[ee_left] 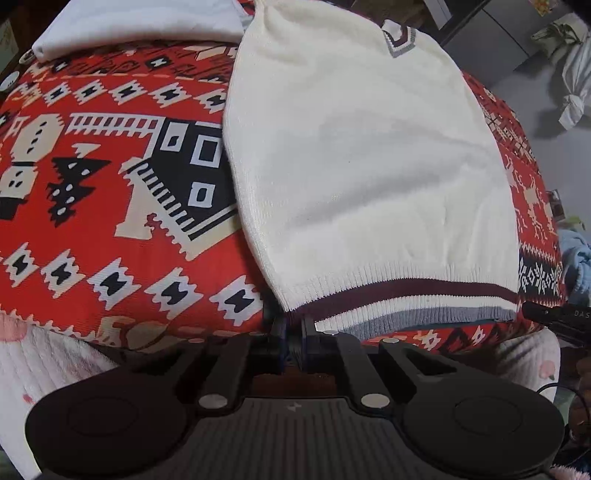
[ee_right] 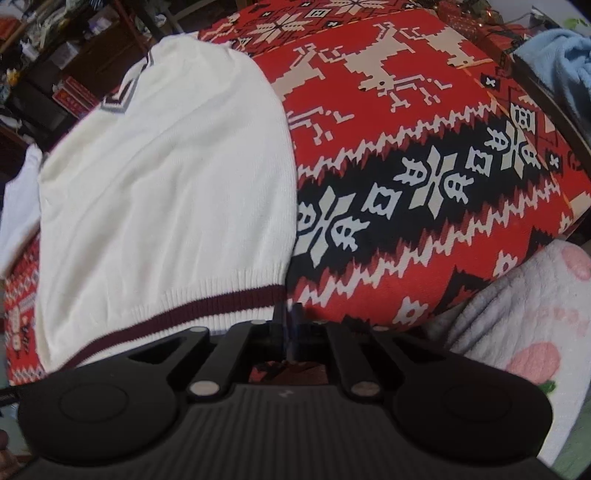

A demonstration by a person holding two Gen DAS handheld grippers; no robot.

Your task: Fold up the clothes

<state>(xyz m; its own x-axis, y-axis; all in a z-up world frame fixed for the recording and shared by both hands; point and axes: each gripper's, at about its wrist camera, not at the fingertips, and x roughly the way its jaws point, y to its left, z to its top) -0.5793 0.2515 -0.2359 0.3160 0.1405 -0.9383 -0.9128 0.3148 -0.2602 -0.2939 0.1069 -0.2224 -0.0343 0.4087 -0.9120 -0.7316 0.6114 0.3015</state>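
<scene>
A: Where is the sweater (ee_left: 369,166)?

B: It lies flat on the red patterned blanket (ee_left: 110,184), cream knit, its V-neck collar (ee_left: 400,40) at the far end and its ribbed hem (ee_left: 406,295) at the near end, with a dark red stripe and a grey one across the hem. The sides look folded in, so it forms a long narrow shape.

A: And the left claw (ee_left: 293,328)?

B: Its fingers are drawn together at the hem's near left corner, and the hem's edge runs down into them. It looks clamped on that corner.

A: The right claw (ee_right: 286,325)?

B: Fingers close together at the hem's right corner. The knit edge meets them, so it appears pinched on the sweater too, though the contact is partly hidden. In the left view its dark tip shows just past the hem's right end.

A: Anything else around?

B: A white cloth (ee_left: 129,26) at the far left of the blanket, touching the sweater's top edge. A pale fleece with pink shapes (ee_right: 535,314) under the blanket's near edge. A light blue cloth (ee_right: 561,62) off to the right.
</scene>
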